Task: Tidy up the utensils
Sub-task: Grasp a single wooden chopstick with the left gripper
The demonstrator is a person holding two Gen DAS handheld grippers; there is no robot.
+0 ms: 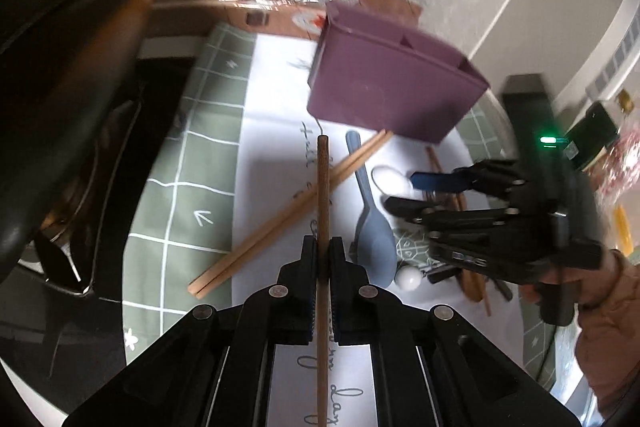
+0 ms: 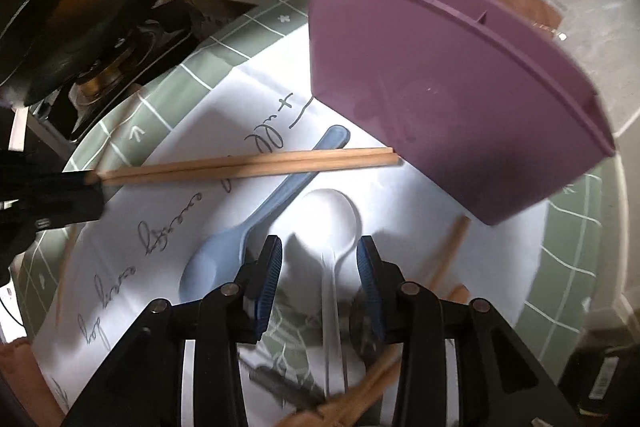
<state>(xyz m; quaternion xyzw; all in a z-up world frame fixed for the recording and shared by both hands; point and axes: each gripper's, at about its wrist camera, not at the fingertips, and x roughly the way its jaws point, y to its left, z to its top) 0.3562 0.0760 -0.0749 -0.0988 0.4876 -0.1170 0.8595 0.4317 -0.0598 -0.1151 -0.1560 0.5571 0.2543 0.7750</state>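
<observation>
**A:** What's on your left?

**B:** Your left gripper [image 1: 323, 251] has its jaws pressed together on a single brown chopstick [image 1: 322, 187], which runs straight ahead along the fingers, lifted over the white sheet with handwriting [image 1: 276, 131]. Under it a pair of light wooden chopsticks [image 1: 288, 215] lies diagonally, side by side, crossing the handle of the blue spoon [image 1: 370, 215].

**A:** And in the middle?

**B:** The purple utensil holder [image 2: 432, 83] stands beyond the loose pieces on the green checked mat [image 2: 248, 31]; you can see a divider inside it. One end of the wooden pair lies just beside its near wall.

**A:** And your right?

**B:** Your right gripper [image 2: 318, 269] is spread wide, holding nothing, with its blue pads [image 2: 266, 279] on either side of the clear plastic spoon [image 2: 334, 227]. That spoon lies bowl away from you, next to the blue spoon. More wooden utensils [image 2: 448, 255] lie at the lower right, blurred; you cannot tell what they are.
</observation>
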